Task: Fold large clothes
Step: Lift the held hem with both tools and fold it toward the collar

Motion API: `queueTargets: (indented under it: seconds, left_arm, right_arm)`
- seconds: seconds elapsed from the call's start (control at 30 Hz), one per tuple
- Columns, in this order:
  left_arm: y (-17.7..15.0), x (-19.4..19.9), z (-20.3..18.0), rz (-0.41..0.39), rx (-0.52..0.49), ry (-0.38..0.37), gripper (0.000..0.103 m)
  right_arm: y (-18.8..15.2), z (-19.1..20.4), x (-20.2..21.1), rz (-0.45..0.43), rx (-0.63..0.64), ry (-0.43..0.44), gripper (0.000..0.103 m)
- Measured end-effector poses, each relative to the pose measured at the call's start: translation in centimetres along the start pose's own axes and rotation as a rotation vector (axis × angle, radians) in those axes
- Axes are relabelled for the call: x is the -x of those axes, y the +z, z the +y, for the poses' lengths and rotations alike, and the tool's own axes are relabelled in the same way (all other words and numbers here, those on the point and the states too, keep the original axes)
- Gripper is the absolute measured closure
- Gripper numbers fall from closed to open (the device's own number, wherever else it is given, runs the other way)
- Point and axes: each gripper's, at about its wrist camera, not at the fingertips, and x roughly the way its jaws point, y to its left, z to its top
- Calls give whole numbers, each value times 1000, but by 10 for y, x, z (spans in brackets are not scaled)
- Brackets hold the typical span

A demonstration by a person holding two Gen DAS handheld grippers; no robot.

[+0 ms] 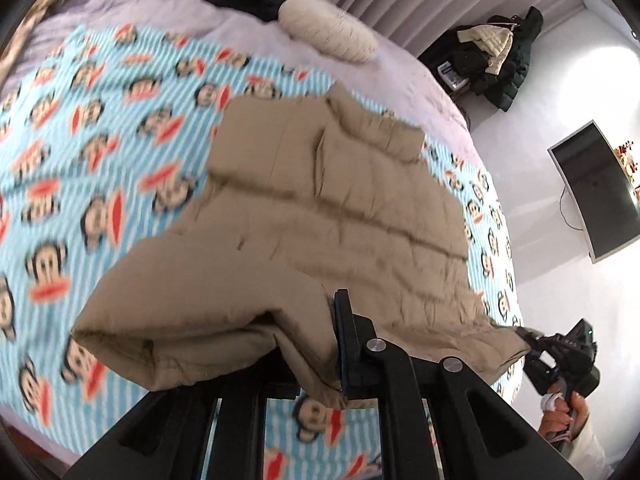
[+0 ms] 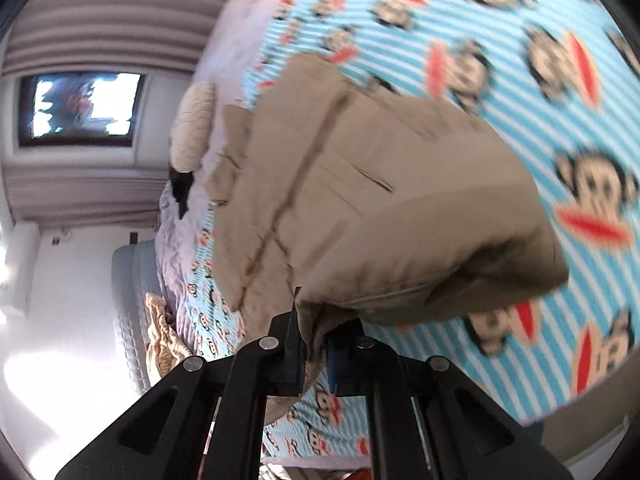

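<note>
Sagging tan quilted jacket shows dark seams.

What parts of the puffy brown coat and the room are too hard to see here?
- Tan jacket: near hem, left wrist view, hidden behind the left gripper.
- Its underside, both views: faces away.
- Right gripper, right wrist view: cloth covers the pads.
- Monkey bedspread: smeared by blur.
- Dark clothes pile: too small to sort.
- Window: blown out by glare.

Motion blur smears the striped monkey-print blanket; tan padded jacket hides left gripper's far finger.
</note>
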Motion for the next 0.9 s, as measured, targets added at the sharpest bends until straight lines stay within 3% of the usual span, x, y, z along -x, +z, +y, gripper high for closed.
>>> queueTargets:
  seconds: [0.23,0.53,0.7,0.9]
  left_arm:
    - [70,3,-34,-73,-31,59,89]
    - [172,-51,-59,-87,-88,185,89]
    - [213,-109,-36,-47,-50,231,89]
    - [235,-184,-14,16,-82,293,89]
  right_arm:
    - [70,74,-16,9,160,28,95]
    - [168,157,-76,72,372,-60,95]
    - [205,172,-128,85,393,-118,95]
    - [234,156,-198,85,335,-179,95]
